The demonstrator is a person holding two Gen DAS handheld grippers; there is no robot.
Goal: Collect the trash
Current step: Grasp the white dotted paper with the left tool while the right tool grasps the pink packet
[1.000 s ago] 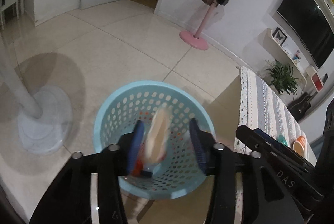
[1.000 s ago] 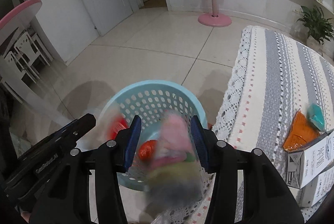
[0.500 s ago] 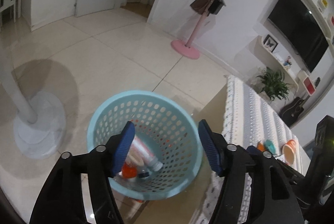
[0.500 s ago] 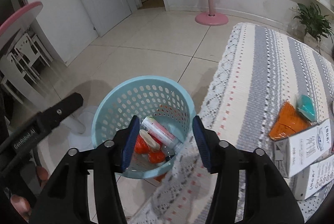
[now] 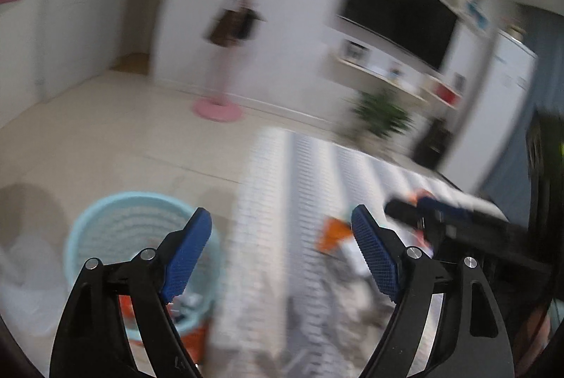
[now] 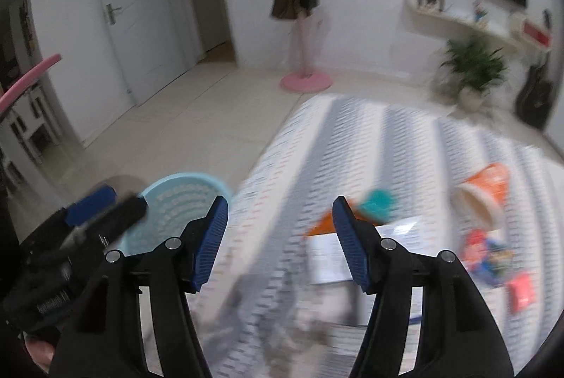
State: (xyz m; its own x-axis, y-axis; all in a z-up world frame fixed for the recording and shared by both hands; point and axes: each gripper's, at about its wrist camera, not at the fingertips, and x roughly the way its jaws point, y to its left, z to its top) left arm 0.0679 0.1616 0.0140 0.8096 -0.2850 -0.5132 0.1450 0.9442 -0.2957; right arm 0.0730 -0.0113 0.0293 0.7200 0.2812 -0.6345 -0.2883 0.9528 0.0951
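The light blue perforated basket (image 5: 116,223) stands on the floor at lower left, with blurred trash inside; it also shows in the right wrist view (image 6: 176,202). My left gripper (image 5: 282,258) is open and empty above the table edge. My right gripper (image 6: 280,244) is open and empty over the striped tablecloth (image 6: 352,138). On the cloth lie an orange wrapper (image 6: 324,223), a teal packet (image 6: 377,203), white boxes (image 6: 331,258), an orange cup (image 6: 483,187) on its side and colourful wrappers (image 6: 490,254). Both views are motion-blurred.
A pink coat stand (image 6: 305,80) with bags stands on the tiled floor by the wall. A potted plant (image 6: 472,68), shelves and a television (image 5: 398,11) lie beyond the table. A white fan base (image 5: 24,276) sits left of the basket.
Both grippers have let trash drop into the basket and swung right, from over the basket towards the table. The left jaws have opened wider. The views have become blurred.
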